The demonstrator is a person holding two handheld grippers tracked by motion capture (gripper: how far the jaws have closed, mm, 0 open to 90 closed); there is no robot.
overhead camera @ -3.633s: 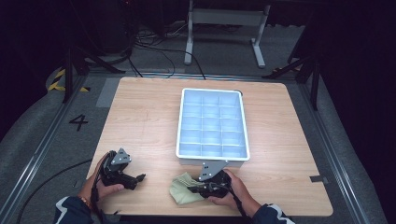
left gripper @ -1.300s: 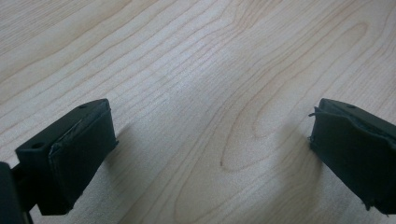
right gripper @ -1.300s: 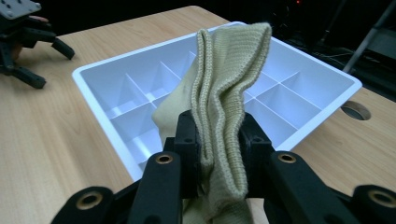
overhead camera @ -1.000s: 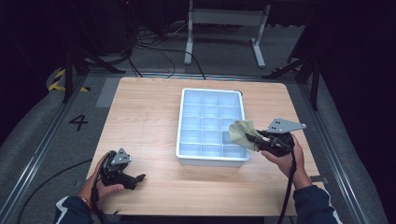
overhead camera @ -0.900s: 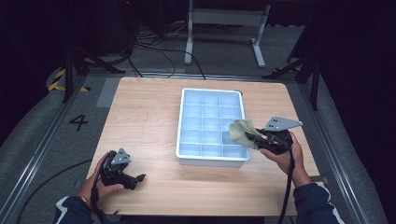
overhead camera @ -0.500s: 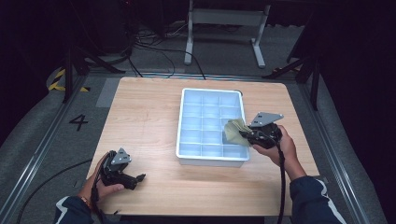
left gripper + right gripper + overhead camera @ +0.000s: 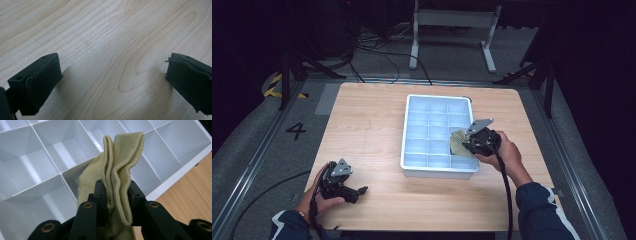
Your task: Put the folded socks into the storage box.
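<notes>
A white tray [image 7: 406,125] split into many square compartments sits in the middle of the wooden table [image 7: 362,120]. My right gripper [image 7: 466,144] hovers over the tray's right side, shut on a folded pale yellow-green knitted cloth [image 7: 458,142]. In the right gripper view the cloth [image 7: 120,167] stands up between the jaws of the right gripper [image 7: 115,195], above the tray's compartments [image 7: 47,157]. My left gripper [image 7: 361,190] rests near the table's front left corner. The left gripper view has its two black fingers [image 7: 37,82] wide apart over bare wood, the left gripper [image 7: 112,82] open and holding nothing.
The table's right edge lies just beyond the tray. Bare wood [image 7: 357,135] stretches left of the tray. Cables [image 7: 377,45] and a metal stand [image 7: 452,30] lie on the floor behind the table.
My right gripper has carried the cloth from the front of the table around to the tray's right side and then leftward over the tray. The left gripper has stayed put.
</notes>
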